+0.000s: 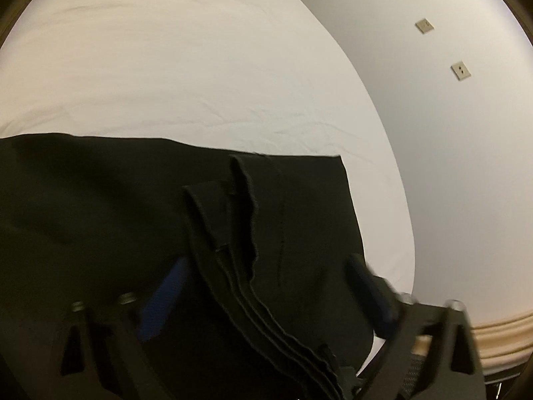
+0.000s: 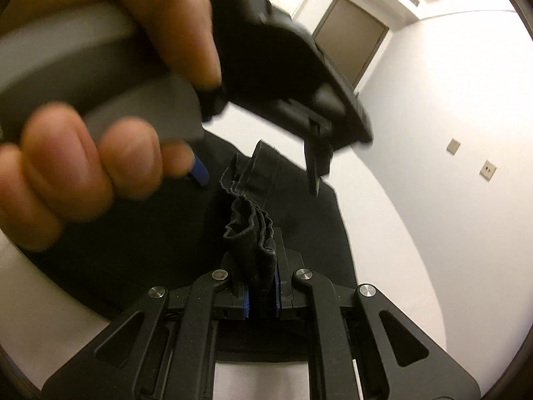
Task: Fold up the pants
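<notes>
While the black pants [image 1: 100, 226] lie spread on the white bed sheet [image 1: 166, 66], filling the left wrist view from 9 o'clock down to 6, the left gripper [image 1: 263, 286] sits over them with its jaws wide apart — blue pads [image 1: 160, 306] at 7 and 4 o'clock, stacked fabric edges running between them, nothing pinched. Pants' hem edge ends near 3 o'clock of center, just short of the sheet's edge.

Right wrist view: right gripper [image 2: 261, 295] is clamped on a bunched wad of the pants [image 2: 253, 243], fabric squeezed between both blue pads, wad sticking up toward 12 o'clock. A hand [image 2: 83, 173] holding the other gripper's grey handle [image 2: 100, 76] fills 9 to 11 o'clock — blurred. White wall with two outlet plates [image 2: 488, 170] at 3 o'clock, door [image 2: 349, 40] at 1 o'clock.
</notes>
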`<action>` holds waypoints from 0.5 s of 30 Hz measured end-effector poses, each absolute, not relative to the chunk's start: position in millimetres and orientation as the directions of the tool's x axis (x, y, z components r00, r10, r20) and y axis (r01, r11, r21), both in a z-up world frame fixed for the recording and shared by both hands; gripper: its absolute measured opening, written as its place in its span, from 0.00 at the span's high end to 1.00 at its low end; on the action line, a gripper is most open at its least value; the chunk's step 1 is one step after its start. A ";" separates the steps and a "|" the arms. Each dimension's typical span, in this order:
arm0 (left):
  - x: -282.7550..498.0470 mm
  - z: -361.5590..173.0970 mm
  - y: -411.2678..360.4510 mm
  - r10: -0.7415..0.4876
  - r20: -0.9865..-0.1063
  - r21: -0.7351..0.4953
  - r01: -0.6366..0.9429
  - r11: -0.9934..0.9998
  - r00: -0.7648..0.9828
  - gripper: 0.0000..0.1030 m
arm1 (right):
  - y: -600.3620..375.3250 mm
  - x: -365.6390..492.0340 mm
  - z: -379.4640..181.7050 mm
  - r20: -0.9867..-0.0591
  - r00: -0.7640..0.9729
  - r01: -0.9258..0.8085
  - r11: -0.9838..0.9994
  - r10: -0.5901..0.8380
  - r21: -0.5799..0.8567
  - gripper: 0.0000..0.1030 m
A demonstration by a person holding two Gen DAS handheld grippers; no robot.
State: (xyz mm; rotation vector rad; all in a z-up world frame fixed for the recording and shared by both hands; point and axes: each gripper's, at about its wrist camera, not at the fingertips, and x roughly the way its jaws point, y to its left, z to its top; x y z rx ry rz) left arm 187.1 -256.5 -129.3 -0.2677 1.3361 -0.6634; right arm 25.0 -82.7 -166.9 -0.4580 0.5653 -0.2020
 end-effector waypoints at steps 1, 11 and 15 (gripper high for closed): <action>187.2 -129.5 -258.4 -0.581 -0.811 -0.539 0.292 0.790 0.076 0.40 | -81.1 23.9 -165.6 -0.461 0.832 0.062 0.877 -0.308 -0.476 0.92; 187.5 -118.6 -252.6 -0.587 -0.806 -0.535 0.328 0.778 0.076 0.89 | -56.3 7.9 -165.7 -0.442 0.845 0.029 0.850 -0.302 -0.526 0.92; 183.9 -108.7 -250.9 -0.582 -0.808 -0.514 0.376 0.771 0.090 0.93 | -48.1 -18.2 -171.7 -0.436 0.852 0.010 0.842 -0.289 -0.539 0.92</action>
